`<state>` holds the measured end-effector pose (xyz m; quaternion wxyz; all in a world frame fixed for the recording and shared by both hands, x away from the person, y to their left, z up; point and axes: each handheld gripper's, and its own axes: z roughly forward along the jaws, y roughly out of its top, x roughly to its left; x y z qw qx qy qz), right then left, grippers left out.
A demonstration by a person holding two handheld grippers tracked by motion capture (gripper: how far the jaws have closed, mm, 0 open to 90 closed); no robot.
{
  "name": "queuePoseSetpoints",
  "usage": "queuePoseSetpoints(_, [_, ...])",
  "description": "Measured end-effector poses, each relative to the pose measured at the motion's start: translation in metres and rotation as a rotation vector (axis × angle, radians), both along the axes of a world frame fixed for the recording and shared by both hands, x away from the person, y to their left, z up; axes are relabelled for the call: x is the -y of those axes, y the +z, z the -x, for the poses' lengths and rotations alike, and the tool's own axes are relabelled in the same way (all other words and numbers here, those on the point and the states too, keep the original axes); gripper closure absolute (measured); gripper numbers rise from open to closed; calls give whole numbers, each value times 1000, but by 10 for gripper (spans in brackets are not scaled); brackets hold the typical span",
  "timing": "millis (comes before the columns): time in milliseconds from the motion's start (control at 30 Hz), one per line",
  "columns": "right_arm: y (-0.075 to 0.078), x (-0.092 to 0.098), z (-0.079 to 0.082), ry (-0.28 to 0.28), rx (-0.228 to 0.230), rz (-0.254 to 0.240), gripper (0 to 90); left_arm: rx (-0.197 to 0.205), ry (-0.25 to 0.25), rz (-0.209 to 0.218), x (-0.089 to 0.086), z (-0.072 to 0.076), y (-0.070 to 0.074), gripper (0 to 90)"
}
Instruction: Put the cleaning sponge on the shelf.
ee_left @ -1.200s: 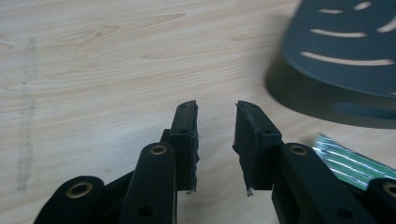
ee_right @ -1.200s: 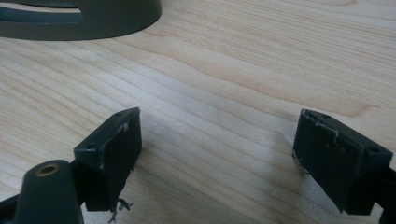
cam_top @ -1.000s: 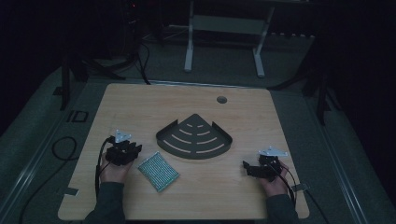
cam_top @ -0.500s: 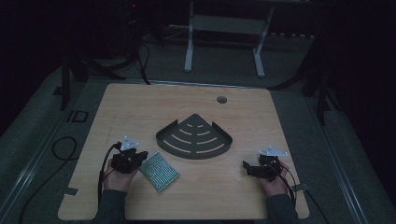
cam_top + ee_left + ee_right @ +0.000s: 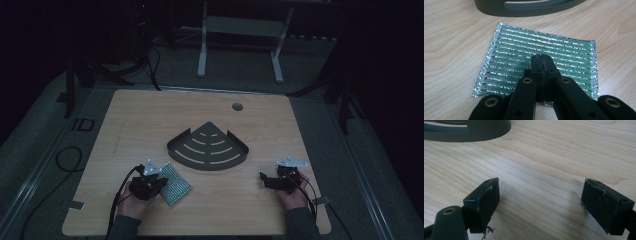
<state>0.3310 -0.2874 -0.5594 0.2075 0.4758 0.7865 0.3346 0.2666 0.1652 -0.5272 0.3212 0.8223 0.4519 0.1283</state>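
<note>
Left gripper view shows the left gripper (image 5: 541, 58) with jaws pressed together over the green foil pad (image 5: 544, 50), which lies flat just beside the dark rack (image 5: 207, 147). The right gripper (image 5: 540, 202) gapes wide over bare table (image 5: 150, 115). Likely a pickup is starting; next calls for a firm hold on the pad's edge.

A light wooden table (image 5: 150, 120) with a round cable hole (image 5: 237, 106) near its far edge holds a dark fan-shaped slotted tray (image 5: 208, 147) at centre and a green-and-silver foil mat (image 5: 174, 184) lying flat just beside it.
</note>
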Motion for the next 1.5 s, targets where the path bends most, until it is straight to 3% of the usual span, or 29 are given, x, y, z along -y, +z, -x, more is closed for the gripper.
queuePoseSetpoints(133, [0,0,0,0,-1,0,147,-14,7,-18,-2,-3,-3,897])
queuePoseSetpoints(367, [0,0,0,1,-1,0,147,1,61,-56,-12,-10,-3,896])
queuePoseSetpoints(667, [0,0,0,0,-1,0,147,-6,116,-74,-31,-25,-1,874])
queuePoseSetpoints(1133, [0,0,0,1,0,0,147,-19,150,-147,-55,-54,2,848])
queuePoseSetpoints(1500, [0,0,0,0,-1,0,147,-35,144,-166,-66,-66,4,836])
